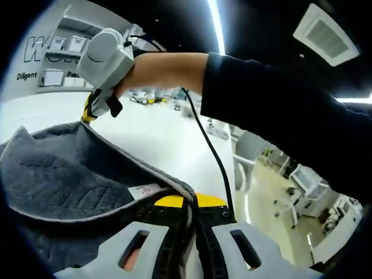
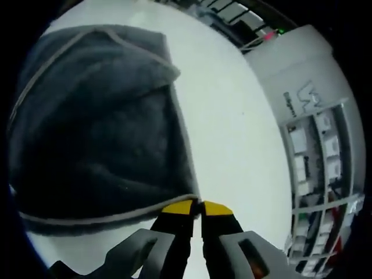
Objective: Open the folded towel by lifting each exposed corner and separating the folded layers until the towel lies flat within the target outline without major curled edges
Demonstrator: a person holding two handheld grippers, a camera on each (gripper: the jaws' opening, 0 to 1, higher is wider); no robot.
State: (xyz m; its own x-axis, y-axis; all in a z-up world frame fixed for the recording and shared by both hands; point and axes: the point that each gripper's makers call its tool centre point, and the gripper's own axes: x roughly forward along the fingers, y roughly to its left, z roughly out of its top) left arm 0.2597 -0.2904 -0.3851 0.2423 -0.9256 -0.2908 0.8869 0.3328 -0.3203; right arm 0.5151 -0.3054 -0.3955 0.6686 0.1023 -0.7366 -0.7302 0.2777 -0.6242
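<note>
A dark grey towel (image 1: 64, 180) with a pale edge binding lies bunched on the white table (image 1: 157, 133). My left gripper (image 1: 195, 202), yellow-tipped, is shut on the towel's edge beside a small white label (image 1: 144, 190). Across the towel, a person's hand holds my right gripper (image 1: 93, 107), which pinches the far corner. In the right gripper view, the towel (image 2: 99, 128) spreads up and left in loose folds. The right gripper (image 2: 200, 207) is shut on the towel's corner where two bound edges meet.
A dark sleeve (image 1: 279, 104) and a black cable (image 1: 209, 151) cross the left gripper view. Bare white table (image 2: 232, 133) runs beside the towel. Wall shelves with boxes (image 2: 314, 168) stand beyond it. Chairs and desks (image 1: 290, 186) sit on the floor off the table's side.
</note>
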